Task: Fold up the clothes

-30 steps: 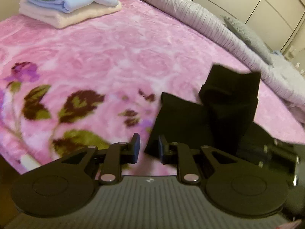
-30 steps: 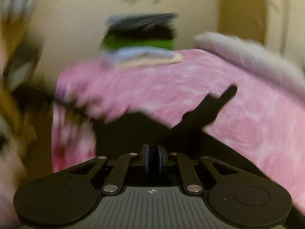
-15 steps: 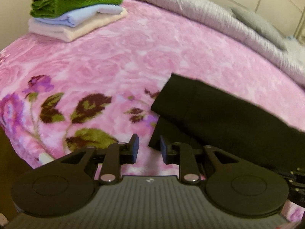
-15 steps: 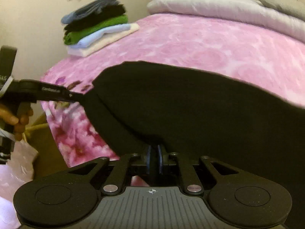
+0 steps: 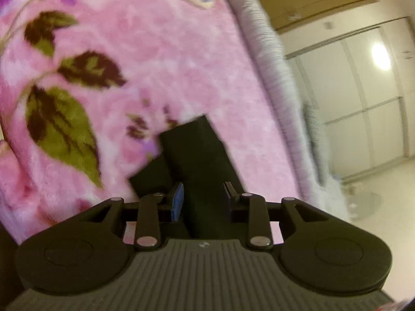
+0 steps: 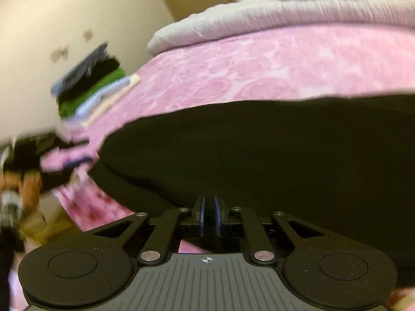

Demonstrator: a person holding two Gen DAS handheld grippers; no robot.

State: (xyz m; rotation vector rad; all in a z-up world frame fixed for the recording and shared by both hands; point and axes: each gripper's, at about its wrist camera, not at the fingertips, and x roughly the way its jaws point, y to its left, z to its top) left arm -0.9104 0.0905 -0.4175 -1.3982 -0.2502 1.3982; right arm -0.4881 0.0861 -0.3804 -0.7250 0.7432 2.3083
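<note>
On the left, the left gripper (image 5: pixel 203 202) has its jaws opening, and a narrow end of the black garment (image 5: pixel 197 155) runs between them; the pads seem not to press it. This end lies on the pink blanket (image 5: pixel 160 51), near the printed leaves.

In the right view the garment (image 6: pixel 259 150) spreads wide and dark over the blanket (image 6: pixel 259 64). The right gripper (image 6: pixel 209 216) is pressed nearly together and pinches the near edge of the cloth.

The garment looks light, soft and limp. I think it will sag and slide when lifted, so it is better to take it at corners or at a hem.

Far behind, a stack (image 6: pixel 90 88) of folded clothes waits.
</note>
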